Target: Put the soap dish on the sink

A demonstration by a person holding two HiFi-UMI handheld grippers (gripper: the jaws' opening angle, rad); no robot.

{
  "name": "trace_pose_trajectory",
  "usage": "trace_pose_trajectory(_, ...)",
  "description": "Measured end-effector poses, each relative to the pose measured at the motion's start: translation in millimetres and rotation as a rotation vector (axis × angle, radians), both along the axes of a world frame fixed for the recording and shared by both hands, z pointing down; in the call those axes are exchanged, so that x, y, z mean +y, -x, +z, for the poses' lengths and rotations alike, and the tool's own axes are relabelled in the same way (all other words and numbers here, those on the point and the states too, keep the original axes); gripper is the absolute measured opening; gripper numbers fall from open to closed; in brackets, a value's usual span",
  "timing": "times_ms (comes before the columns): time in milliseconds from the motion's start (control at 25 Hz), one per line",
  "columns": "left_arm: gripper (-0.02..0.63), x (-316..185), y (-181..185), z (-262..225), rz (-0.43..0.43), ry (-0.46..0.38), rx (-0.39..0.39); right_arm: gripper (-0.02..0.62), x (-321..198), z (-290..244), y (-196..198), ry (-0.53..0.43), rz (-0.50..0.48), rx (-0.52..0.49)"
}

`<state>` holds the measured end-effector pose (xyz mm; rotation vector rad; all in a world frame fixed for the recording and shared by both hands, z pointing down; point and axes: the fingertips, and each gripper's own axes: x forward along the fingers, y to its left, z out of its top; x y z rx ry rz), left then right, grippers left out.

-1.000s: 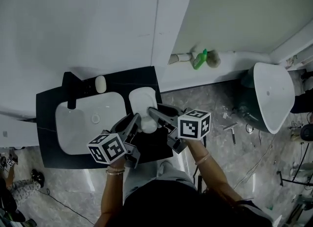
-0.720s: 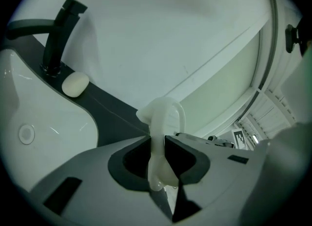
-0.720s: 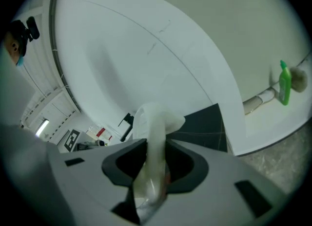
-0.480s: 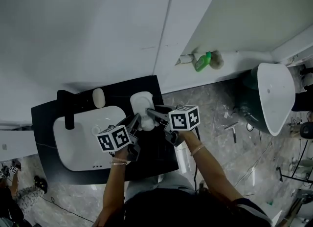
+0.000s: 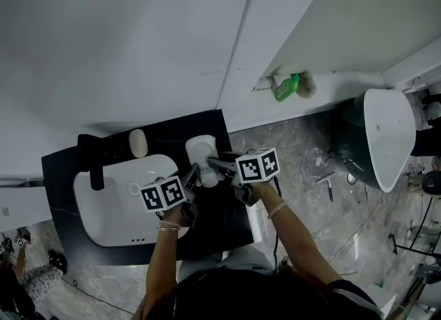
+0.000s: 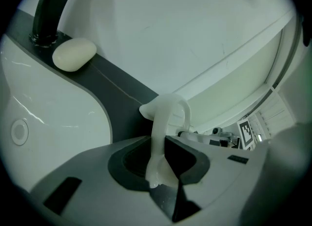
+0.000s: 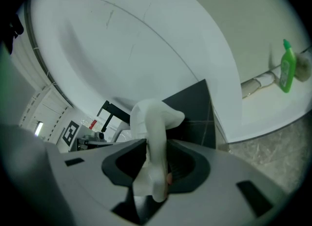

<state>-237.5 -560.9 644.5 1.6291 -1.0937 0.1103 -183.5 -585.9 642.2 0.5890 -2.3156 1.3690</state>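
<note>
The white soap dish hangs just over the back right corner of the black sink counter, held by its rim from both sides. My left gripper has the dish's rim between its jaws, which are closing, and the pads press on it. My right gripper is shut on the opposite rim. Whether the dish touches the counter is hidden by the grippers. A white bar of soap lies behind the basin, beside the black faucet.
A green bottle lies on a ledge by the wall, right of the sink. A white and dark green fixture stands on the grey floor at far right, with small tools near it. The wall rises directly behind the counter.
Both grippers have come down together with the soap dish toward the counter's back right corner; the dish now sits lower and closer to the black surface.
</note>
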Motion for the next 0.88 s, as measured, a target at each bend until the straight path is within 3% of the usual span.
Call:
trace_pose_trajectory(280, 0.092, 0, -2, 0, 0.012, -0.037, 0.053, 0.150, 1, 3, -5, 0.022, 0.018, -0.005)
trace_pose_trajectory(480, 0.092, 3, 6, -12, -0.012, -0.064, 0.032, 0.172, 1, 0, -15, 0.020, 0.063, 0.012)
trace_pose_trajectory(680, 0.092, 18, 18, -45, -0.066, -0.128, 0.005, 0.172, 2, -29, -36, -0.084, 0.111, 0.038)
trace_pose_trajectory(880, 0.091, 48, 18, -94, -0.093, -0.235, -0.053, 0.161, 29, -83, -52, -0.196, 0.135, -0.002)
